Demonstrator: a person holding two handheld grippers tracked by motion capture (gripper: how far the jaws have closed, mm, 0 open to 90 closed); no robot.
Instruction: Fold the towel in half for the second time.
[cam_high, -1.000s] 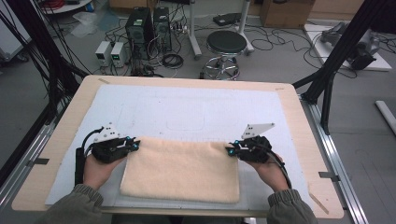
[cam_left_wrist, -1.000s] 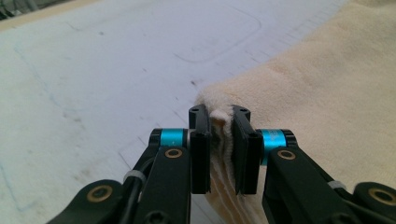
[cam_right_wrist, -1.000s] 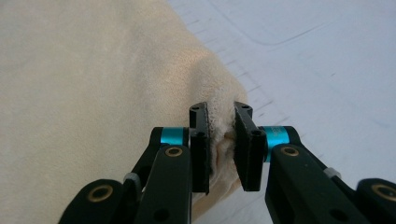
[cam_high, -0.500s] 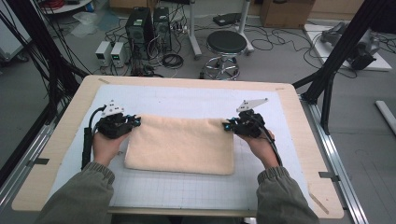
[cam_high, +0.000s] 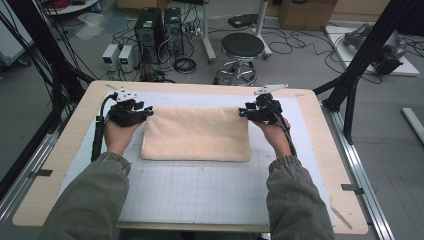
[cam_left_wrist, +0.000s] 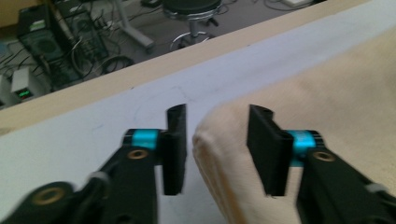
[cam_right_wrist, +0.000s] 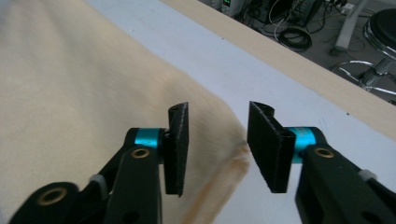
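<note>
Both tongs have just been opening: the left tongs (cam_left_wrist: 217, 149) stand parted with the far left corner of the folded towel (cam_high: 196, 133) loose between the jaws, no pad pressing on it, and the right tongs (cam_right_wrist: 218, 148) stand parted the same way about the far right corner. A second ago those corners were pinched and lay nearer the person; now the beige towel rests flat, folded over, toward the far edge of the tabletop (cam_high: 75, 130). I judge this fold finished and released, so the next grasp can start.
</note>
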